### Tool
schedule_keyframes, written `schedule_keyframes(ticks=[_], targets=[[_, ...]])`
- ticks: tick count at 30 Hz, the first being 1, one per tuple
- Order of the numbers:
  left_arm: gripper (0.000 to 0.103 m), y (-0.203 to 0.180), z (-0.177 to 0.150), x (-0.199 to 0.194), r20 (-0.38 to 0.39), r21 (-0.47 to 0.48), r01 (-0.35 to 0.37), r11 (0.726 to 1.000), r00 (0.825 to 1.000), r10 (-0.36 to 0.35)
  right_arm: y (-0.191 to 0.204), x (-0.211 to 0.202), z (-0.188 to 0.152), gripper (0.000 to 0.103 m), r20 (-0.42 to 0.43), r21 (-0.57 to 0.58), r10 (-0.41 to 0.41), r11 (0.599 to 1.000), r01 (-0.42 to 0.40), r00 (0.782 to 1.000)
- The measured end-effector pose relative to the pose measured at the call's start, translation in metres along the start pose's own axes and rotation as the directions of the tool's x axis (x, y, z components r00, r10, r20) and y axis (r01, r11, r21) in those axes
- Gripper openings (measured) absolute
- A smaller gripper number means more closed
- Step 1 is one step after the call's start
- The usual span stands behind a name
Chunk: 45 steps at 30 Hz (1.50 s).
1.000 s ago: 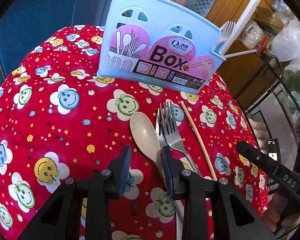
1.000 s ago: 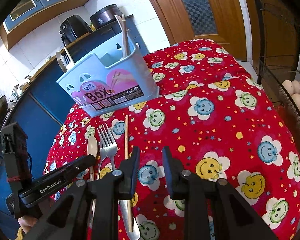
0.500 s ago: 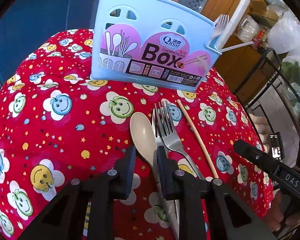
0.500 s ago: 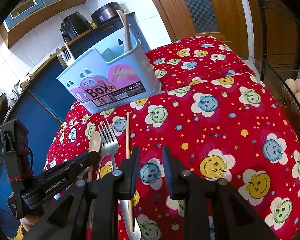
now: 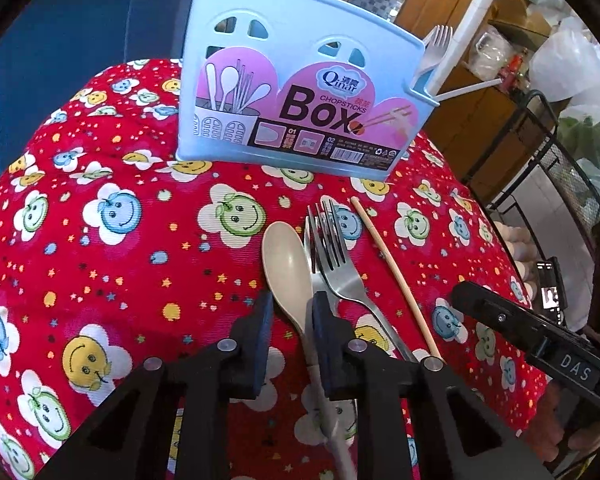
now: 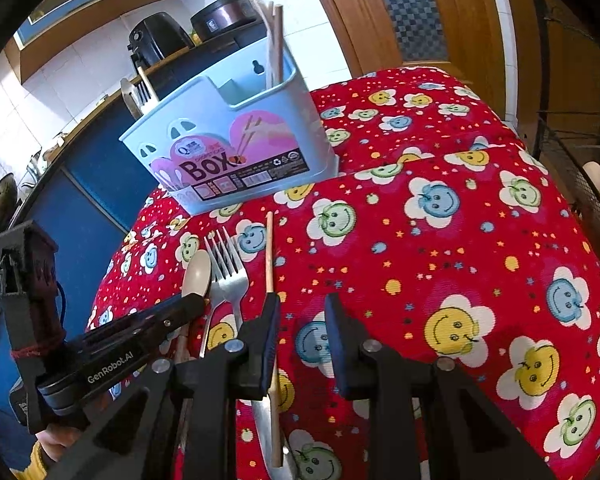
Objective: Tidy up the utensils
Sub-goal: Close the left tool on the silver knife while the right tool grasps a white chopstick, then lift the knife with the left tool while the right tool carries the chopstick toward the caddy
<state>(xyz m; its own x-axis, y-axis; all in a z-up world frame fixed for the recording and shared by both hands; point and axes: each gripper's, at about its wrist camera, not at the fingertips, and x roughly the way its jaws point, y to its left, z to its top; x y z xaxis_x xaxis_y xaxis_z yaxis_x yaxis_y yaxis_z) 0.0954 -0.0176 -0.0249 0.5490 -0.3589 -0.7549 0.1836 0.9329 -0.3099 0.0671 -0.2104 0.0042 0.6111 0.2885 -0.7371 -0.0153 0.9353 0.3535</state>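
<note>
Table [image 5: 100, 264], red smiley cloth; wooden door [image 6: 416, 12] behind.
My left claw [image 5: 290, 312] has narrowed round the spoon [image 5: 286, 268], not yet clamped; right claw [image 6: 302, 320] stays apart.

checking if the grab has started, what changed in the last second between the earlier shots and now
The left gripper has narrowed its jaws around the neck of the beige spoon, though a gap remains and the spoon still lies on the red cloth. The right gripper stayed open, empty, beside the chopstick. The two forks, the chopstick and the blue utensil box have not moved.
</note>
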Motion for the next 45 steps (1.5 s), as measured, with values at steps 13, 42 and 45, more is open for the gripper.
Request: schedule_keyframes(ticks=[13, 42, 45], targets=[[0.006, 0.010, 0.005, 0.000, -0.020, 0.031, -0.050, 0.998, 0.999, 0.050, 0.015, 0.025, 0.004, 0.025, -0.093, -0.075, -0.009, 0.997, 0.002, 0.996], [0.005, 0.018, 0.027, -0.011, 0.005, -0.021, 0.046, 0.999, 0.999, -0.046, 0.024, 0.033, 0.026, 0.006, -0.105, -0.133, -0.020, 0.991, 0.005, 0.994], [0.005, 0.018, 0.029, -0.021, 0.037, -0.025, 0.056, 0.998, 0.998, -0.055, 0.030, 0.021, 0.026, 0.006, -0.067, -0.128, 0.010, 0.992, -0.018, 0.998]])
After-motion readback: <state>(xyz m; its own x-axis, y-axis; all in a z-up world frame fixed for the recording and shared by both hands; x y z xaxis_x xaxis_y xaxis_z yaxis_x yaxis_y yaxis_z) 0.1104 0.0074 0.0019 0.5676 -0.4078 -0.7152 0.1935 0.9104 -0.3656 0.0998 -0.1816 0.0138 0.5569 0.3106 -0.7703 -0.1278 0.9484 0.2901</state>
